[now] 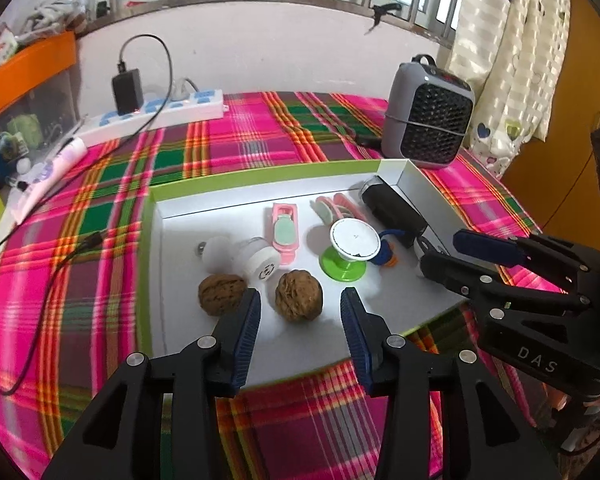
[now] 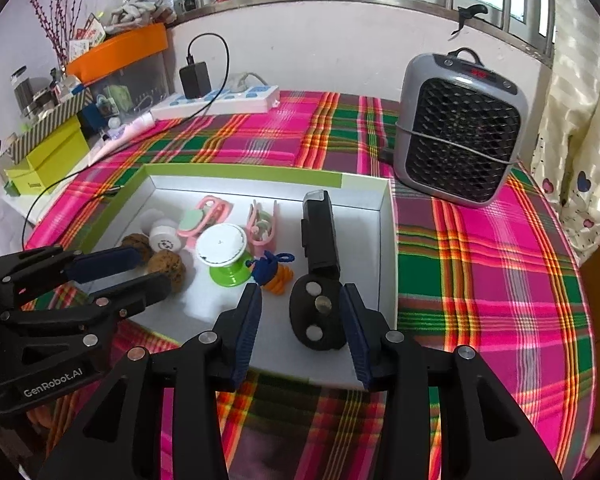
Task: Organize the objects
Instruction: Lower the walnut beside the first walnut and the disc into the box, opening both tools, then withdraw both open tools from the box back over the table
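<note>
A white tray with a green rim (image 1: 158,216) (image 2: 386,240) lies on the plaid cloth. It holds two walnuts (image 1: 299,295) (image 1: 221,293), a white round cap (image 1: 263,263), pink clips (image 1: 285,230) (image 2: 262,226), a green-and-white stand (image 1: 352,246) (image 2: 225,254), a blue-and-orange toy (image 2: 274,274) and a black device (image 2: 320,264). My left gripper (image 1: 300,308) is open, its fingers either side of the nearer walnut. My right gripper (image 2: 300,304) is open around the black device's round end. Each gripper also shows in the other's view (image 1: 456,252) (image 2: 148,270).
A grey fan heater (image 2: 460,128) (image 1: 430,116) stands behind the tray at the right. A white power strip (image 1: 160,114) (image 2: 220,100) with a black charger and cable lies at the back. Boxes and clutter (image 2: 48,160) sit at the left. A curtain (image 1: 512,60) hangs at the right.
</note>
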Demonstrator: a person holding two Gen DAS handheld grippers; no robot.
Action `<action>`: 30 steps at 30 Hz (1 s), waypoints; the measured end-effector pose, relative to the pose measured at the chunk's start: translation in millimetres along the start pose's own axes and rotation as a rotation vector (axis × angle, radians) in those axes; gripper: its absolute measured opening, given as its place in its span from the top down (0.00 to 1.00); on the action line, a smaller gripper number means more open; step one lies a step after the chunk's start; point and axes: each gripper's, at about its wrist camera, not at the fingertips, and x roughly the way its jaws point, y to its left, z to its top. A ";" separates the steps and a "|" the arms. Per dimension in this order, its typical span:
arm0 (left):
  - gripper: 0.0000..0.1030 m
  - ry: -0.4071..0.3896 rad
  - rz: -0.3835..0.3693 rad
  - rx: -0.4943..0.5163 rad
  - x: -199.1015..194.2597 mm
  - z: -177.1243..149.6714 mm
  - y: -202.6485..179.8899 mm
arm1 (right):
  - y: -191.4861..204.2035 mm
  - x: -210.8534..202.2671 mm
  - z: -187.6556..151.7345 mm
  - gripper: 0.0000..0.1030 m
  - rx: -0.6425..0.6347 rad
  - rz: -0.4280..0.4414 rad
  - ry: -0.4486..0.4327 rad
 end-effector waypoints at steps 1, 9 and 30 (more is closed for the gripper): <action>0.61 -0.011 0.012 -0.004 -4.8 -1.6 -0.2 | 1.0 -3.4 -1.7 0.59 0.003 -0.003 -0.003; 0.61 -0.040 0.080 -0.031 -34.5 -26.9 -6.1 | 9.1 -28.3 -22.0 0.59 0.024 -0.011 -0.024; 0.61 0.019 0.206 -0.066 -37.9 -89.9 -15.7 | 14.5 -26.8 -76.2 0.59 0.058 -0.064 0.066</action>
